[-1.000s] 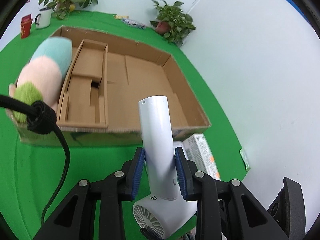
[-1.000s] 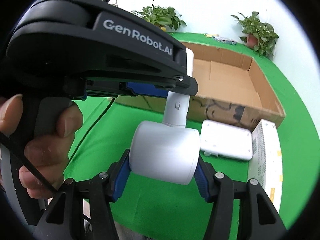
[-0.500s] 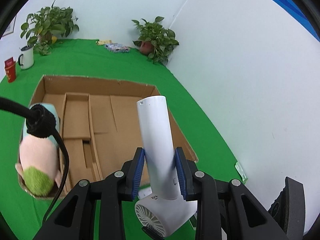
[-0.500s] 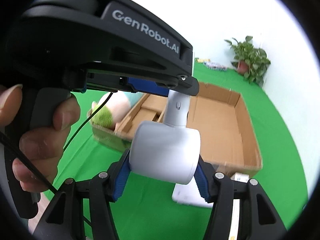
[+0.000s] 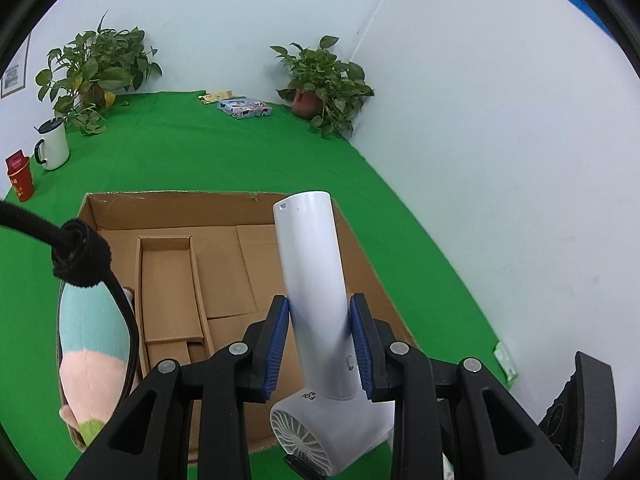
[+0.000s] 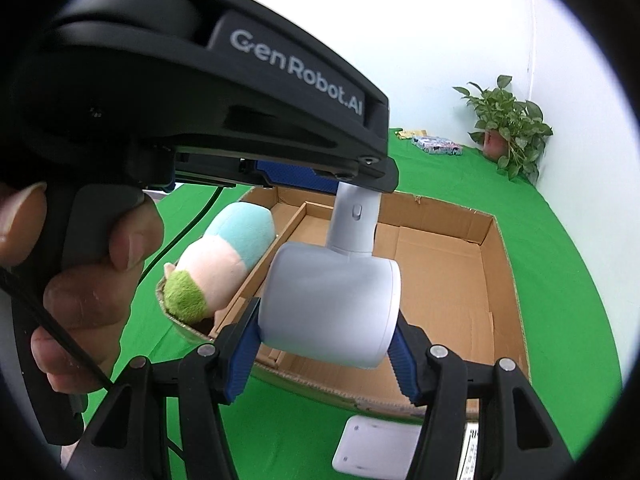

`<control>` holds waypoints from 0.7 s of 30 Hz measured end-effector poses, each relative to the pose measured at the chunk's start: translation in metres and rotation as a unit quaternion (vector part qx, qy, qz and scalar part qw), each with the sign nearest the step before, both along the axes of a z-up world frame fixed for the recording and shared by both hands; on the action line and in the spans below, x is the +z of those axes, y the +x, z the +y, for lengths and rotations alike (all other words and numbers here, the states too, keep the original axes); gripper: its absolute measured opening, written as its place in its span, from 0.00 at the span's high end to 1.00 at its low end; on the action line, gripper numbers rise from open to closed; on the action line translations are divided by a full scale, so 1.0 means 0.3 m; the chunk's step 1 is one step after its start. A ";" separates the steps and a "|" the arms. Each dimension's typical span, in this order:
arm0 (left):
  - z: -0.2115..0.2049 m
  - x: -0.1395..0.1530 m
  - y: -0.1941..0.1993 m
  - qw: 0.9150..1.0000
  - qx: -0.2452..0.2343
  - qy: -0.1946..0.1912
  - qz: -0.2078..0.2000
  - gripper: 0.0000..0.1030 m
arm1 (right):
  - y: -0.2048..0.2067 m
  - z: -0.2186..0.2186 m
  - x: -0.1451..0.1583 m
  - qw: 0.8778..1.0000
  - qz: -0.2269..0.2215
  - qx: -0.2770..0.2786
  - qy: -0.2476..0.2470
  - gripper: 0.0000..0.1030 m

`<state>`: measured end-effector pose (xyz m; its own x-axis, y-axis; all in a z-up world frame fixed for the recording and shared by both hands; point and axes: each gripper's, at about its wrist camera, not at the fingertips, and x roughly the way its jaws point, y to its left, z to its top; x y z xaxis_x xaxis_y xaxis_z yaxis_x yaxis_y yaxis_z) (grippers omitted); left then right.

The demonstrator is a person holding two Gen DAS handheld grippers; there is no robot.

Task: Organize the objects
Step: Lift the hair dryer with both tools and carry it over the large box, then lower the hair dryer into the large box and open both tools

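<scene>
A white handheld fan (image 5: pixel 316 300) is held by both grippers above the near edge of an open cardboard box (image 5: pixel 224 264). My left gripper (image 5: pixel 320 344) is shut on the fan's handle. My right gripper (image 6: pixel 324 344) is shut on the fan's round head (image 6: pixel 332 304). The left gripper's black body (image 6: pixel 200 92) fills the upper left of the right wrist view. A pastel plush toy (image 5: pixel 94 356) lies in the box's left compartment and also shows in the right wrist view (image 6: pixel 220 256).
The box sits on a green cloth (image 5: pixel 224 152). A white flat device (image 6: pixel 376 448) and a labelled carton (image 6: pixel 476 456) lie in front of the box. Two potted plants (image 5: pixel 324 84), a mug (image 5: pixel 52 144), a red can (image 5: pixel 20 176) and a patterned packet (image 5: pixel 244 108) stand far back.
Both grippers have lifted the fan and carried it forward over the box. The views now look down into the box from higher up. The grips are unchanged.
</scene>
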<state>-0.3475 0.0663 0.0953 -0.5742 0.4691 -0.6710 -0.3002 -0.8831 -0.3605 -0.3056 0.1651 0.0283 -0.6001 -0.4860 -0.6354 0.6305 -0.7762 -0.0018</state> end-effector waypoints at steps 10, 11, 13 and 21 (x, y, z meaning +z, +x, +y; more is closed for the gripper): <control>0.047 -0.272 -0.225 0.996 0.007 -0.026 -0.083 0.72 | -0.138 -0.019 -0.164 0.996 -0.084 0.014 0.006 0.44; 0.051 -0.298 -0.241 0.995 0.007 -0.028 -0.092 0.72 | -0.152 -0.021 -0.179 0.996 -0.093 0.016 0.007 0.44; 0.065 -0.359 -0.272 0.993 0.005 -0.038 -0.112 0.72 | -0.174 -0.018 -0.217 0.993 -0.117 0.020 0.010 0.44; 0.092 -0.534 -0.359 0.984 0.002 -0.061 -0.169 0.71 | -0.220 -0.009 -0.323 0.980 -0.195 0.025 0.014 0.44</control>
